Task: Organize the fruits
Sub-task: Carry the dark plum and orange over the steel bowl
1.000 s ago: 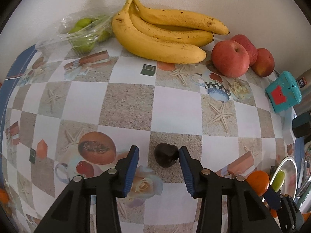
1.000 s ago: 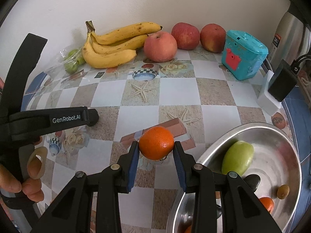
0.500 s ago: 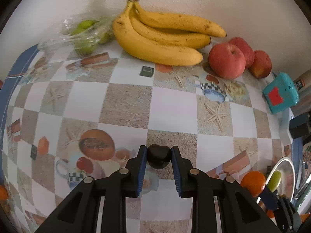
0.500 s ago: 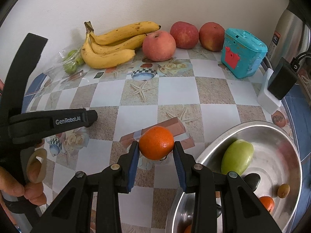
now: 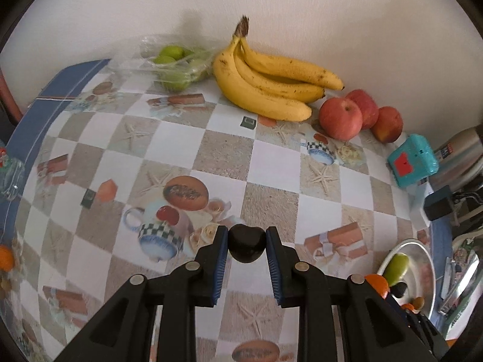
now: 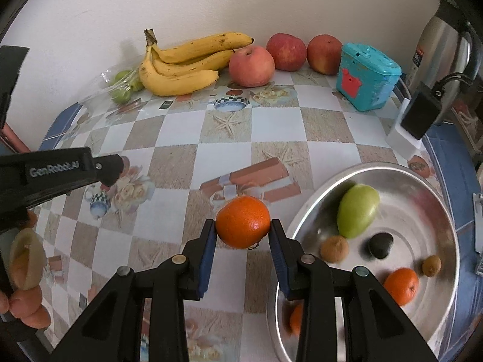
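While glossy, the dark fruit looks heart-shaped.

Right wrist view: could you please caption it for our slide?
Right hand-held gripper clamps an orange beside the metal bowl of fruit.

Patterned table, bananas, 3 apples, bowl

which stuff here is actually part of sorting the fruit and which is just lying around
Part of the job: orange in the right gripper; dark fruit in the left gripper; metal bowl holding fruit; bananas; apples; bagged green fruit.

Just lying about: teal box; kettle; black adapter.
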`<state>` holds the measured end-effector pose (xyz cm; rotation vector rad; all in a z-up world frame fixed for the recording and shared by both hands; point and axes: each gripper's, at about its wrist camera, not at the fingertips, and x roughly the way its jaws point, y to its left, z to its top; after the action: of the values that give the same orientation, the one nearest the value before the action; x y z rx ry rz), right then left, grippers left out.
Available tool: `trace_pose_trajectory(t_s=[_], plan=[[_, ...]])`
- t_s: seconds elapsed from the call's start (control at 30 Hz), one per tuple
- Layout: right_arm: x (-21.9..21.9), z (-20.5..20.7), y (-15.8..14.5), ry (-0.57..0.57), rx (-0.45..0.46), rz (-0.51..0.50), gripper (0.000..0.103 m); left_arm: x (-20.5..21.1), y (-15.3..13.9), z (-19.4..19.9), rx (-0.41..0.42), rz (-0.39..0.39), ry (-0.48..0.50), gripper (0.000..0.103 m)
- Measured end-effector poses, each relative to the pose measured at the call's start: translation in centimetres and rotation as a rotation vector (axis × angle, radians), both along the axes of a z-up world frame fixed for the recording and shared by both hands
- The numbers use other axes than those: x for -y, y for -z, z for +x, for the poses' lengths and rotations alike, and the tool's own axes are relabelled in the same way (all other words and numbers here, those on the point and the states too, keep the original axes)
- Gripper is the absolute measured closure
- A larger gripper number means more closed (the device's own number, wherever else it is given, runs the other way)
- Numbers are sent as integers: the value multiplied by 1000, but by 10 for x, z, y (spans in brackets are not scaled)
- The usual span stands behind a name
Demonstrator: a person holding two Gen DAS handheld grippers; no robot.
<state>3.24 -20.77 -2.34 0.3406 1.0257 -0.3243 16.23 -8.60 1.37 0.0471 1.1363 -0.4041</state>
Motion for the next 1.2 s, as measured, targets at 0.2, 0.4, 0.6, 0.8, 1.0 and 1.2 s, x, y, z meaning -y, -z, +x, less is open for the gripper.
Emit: trace_pose_trajectory(t_s=[0.2,0.4,0.6,0.8,1.0,1.2], plan=[[-8,-19,-14,5,12,-13,66,-13,-19,-25,27,-22,3,76],[-17,-38,-25,7,25,-22,66,-22,-29,-51,56,-7,15,76],[-26,-60,-31,10,31,-25,66,-32,-31,-73,56,-2,22,76],[-34,-80,-35,14,33,-31,66,-38,-37,-94,62,-7,42,76],[-41,-98,-36,21,25,-32,66,-38,-42,-112,73,-14,66,76],[-43,-108,-32,27,9,-31,66,-38,-37,-121,72,-11,82,76]])
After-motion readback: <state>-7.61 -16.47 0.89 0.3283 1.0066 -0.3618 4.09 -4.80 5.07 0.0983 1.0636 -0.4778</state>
